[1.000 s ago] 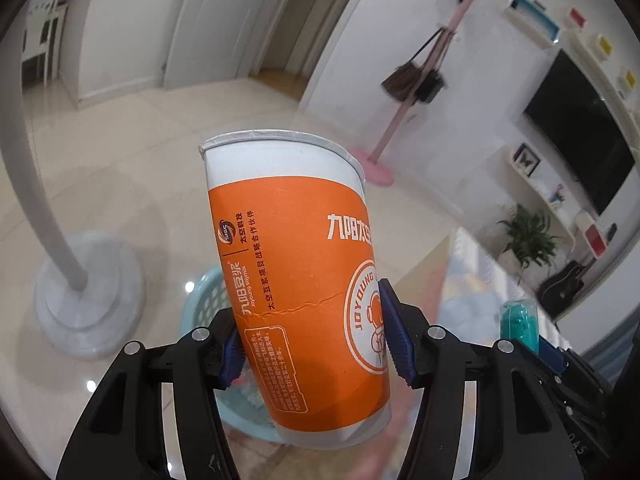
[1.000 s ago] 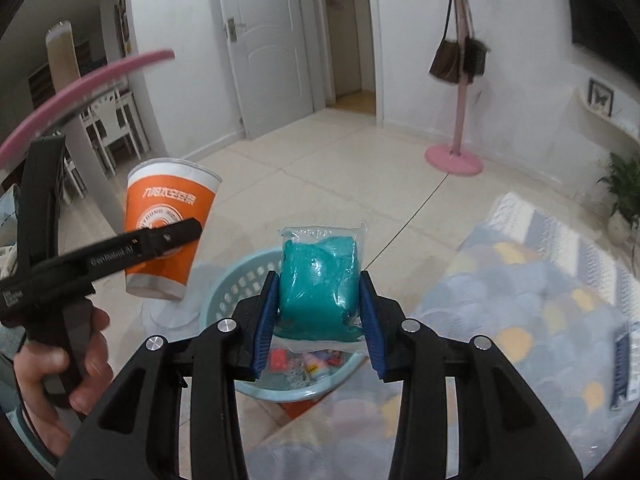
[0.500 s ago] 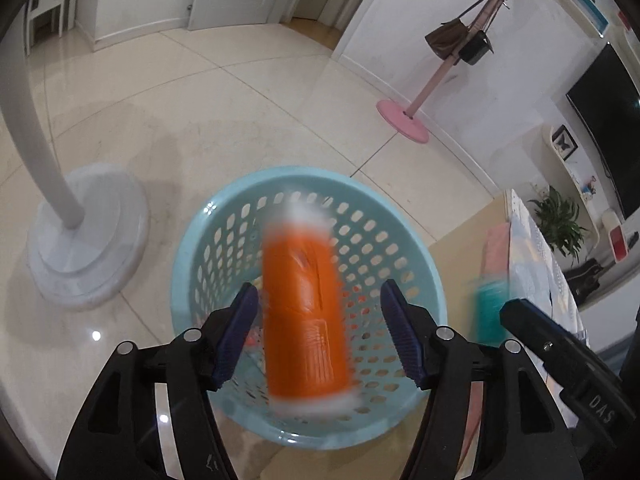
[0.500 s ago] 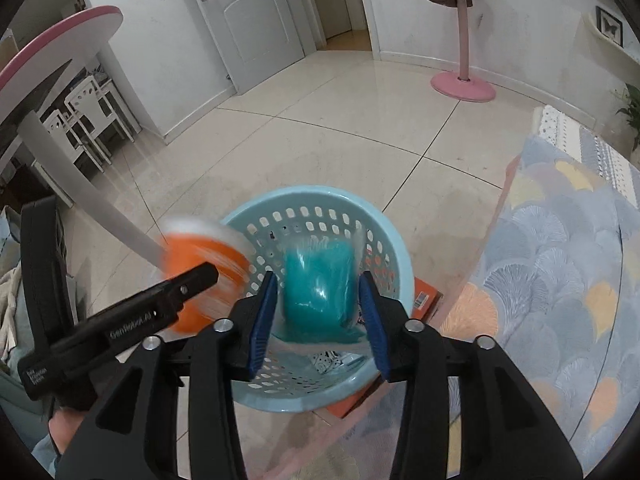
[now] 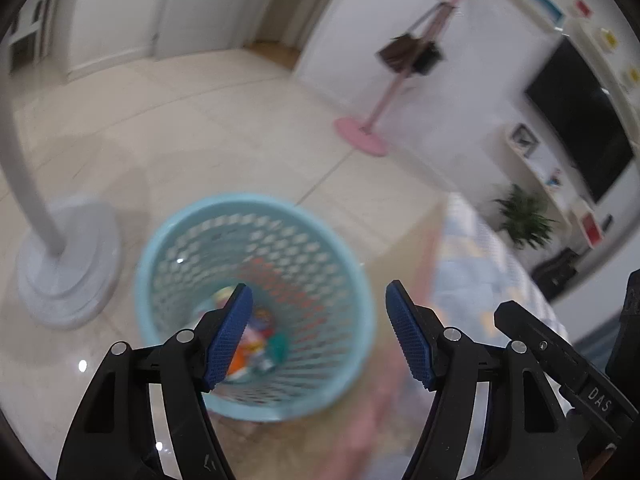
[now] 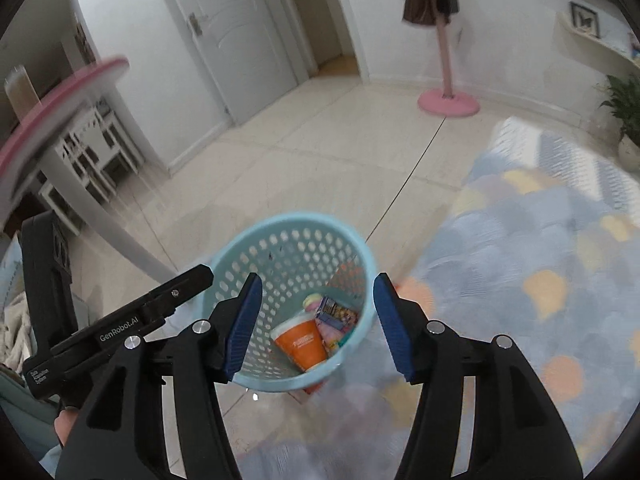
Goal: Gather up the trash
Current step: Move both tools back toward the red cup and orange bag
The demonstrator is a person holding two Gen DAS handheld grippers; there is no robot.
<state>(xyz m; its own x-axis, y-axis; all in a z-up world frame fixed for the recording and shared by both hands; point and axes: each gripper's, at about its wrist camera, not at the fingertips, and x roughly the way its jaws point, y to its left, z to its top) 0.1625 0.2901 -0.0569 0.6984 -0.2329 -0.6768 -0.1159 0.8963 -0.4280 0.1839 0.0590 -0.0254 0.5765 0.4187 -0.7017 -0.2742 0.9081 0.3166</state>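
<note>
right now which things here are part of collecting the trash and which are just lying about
Part of the job:
- light blue perforated plastic basket
- orange paper cup lying inside it
- colourful wrappers beside the cup
- left hand-held gripper, open
- right hand-held gripper, open

Just lying about:
- pink coat stand with bags
- white floor-lamp base
- patterned pastel cloth
- green potted plant

"GenRobot.AI" on left gripper (image 6: 116, 330), "DAS" on right gripper (image 5: 596, 394)

Right gripper (image 6: 316, 320) jaws spread wide, nothing between them, above light-blue perforated plastic basket (image 6: 256, 252). Orange paper cup (image 6: 302, 346) lies tilted inside beside colourful wrappers (image 6: 336, 316). Left gripper (image 6: 120, 320) at left edge. Pink coat stand (image 6: 448, 80) behind.
</note>
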